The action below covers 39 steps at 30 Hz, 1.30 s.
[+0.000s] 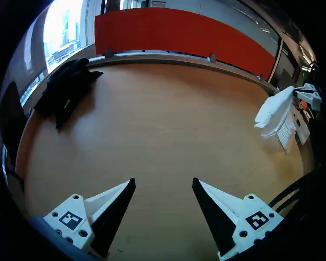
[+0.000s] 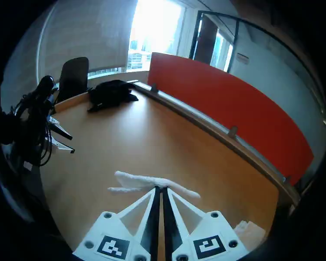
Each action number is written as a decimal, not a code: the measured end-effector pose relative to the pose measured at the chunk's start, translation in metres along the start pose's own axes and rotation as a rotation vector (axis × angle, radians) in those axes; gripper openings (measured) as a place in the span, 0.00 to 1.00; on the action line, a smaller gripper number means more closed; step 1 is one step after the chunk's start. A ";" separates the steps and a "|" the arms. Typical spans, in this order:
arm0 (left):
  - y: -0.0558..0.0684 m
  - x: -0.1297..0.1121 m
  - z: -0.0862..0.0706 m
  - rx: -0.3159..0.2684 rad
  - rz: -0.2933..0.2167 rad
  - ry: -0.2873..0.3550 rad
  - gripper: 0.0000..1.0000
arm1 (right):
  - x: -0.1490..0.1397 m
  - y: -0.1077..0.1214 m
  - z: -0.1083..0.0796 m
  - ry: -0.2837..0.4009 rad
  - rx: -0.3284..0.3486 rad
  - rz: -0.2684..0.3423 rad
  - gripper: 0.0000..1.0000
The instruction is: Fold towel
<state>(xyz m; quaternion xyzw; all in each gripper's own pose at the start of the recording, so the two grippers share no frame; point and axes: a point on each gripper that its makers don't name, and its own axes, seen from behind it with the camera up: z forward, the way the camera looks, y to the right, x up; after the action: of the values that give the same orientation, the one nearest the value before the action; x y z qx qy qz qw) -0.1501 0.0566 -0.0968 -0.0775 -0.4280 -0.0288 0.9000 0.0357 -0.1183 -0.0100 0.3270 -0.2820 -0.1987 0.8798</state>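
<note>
In the right gripper view, my right gripper (image 2: 160,189) is shut on a white towel (image 2: 141,181), whose bunched cloth sticks out to both sides of the closed fingertips above the wooden table (image 2: 132,135). The left gripper view has the same towel (image 1: 274,112) hanging in a loose bunch from the right gripper (image 1: 308,93) at the far right edge of the table. My left gripper (image 1: 163,182) stands open low over the bare table (image 1: 163,126), with nothing between its fingers. It also appears at the left in the right gripper view (image 2: 62,138), still open.
A black bundle of clothing (image 1: 67,89) (image 2: 111,93) lies at the table's far corner by the window. An orange divider (image 1: 180,35) (image 2: 232,108) runs along the back edge. A dark chair (image 2: 74,76) stands beyond. White papers (image 1: 293,128) lie under the hanging towel.
</note>
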 end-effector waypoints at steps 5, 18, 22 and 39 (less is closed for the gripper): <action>0.000 0.003 0.000 -0.001 0.003 0.003 0.97 | 0.002 0.020 -0.005 -0.001 -0.024 0.004 0.04; -0.001 0.007 0.003 0.001 0.008 0.001 0.97 | 0.000 0.081 -0.015 -0.011 -0.100 0.026 0.04; -0.002 0.007 0.004 0.004 0.008 -0.001 0.97 | -0.003 0.102 -0.019 -0.021 -0.126 0.028 0.04; 0.001 0.008 0.006 0.006 0.014 -0.005 0.97 | -0.014 0.184 -0.041 -0.072 -0.228 0.016 0.04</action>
<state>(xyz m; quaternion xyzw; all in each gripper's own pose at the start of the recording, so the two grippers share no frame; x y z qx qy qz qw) -0.1493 0.0587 -0.0870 -0.0779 -0.4300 -0.0211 0.8992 0.0811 0.0384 0.0851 0.2154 -0.2915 -0.2341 0.9021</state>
